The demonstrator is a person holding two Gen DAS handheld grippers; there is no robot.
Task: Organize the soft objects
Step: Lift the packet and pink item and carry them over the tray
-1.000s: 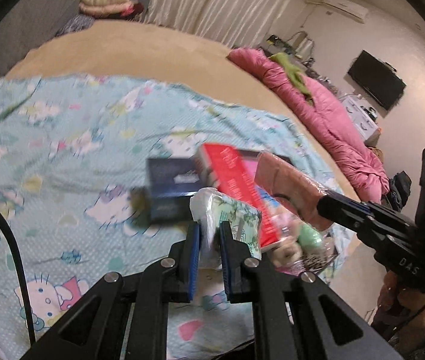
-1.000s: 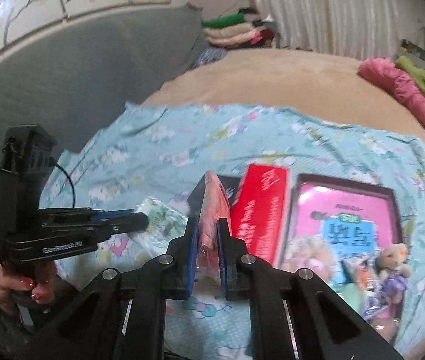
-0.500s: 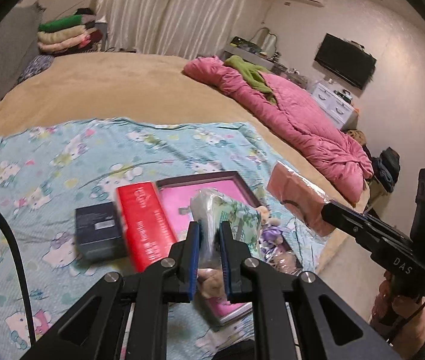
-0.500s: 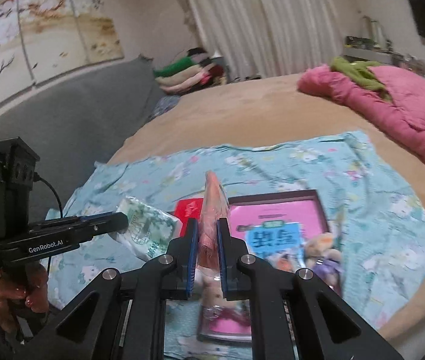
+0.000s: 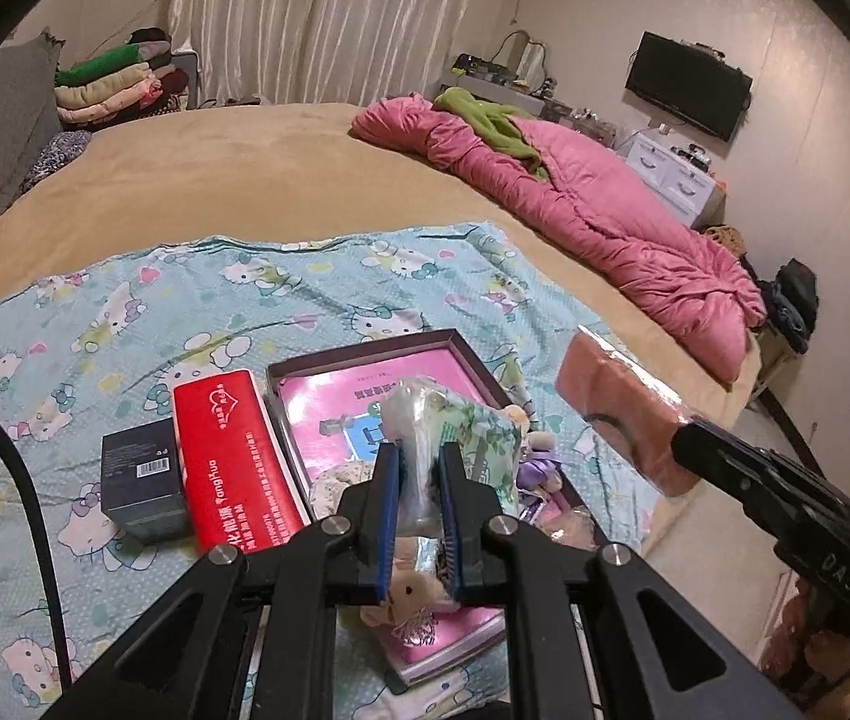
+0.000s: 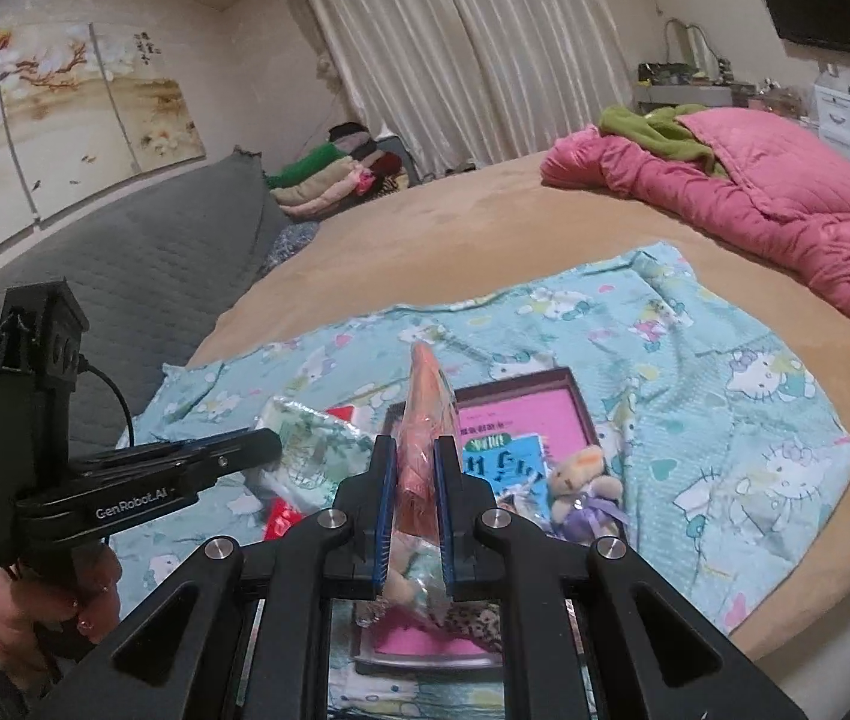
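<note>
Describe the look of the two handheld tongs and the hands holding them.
Both tongs are matte black with blue pads on the fingers and silver bolt heads on angular struts. The left tongs carry white "GenRobot.AI" lettering and a thin black cable from a boxy top block. The right tongs show raised "DAS" letters. The left hand is bare, with painted nails.

Green-floral tissue pack in clear wrap: pinched by plastic end, held above tray. Pink plastic-wrapped soft pack: lifted, gripped at one end, tilted. Small plush bear, purple bow: lying in dark-rimmed box with pink lining on bed.
</note>
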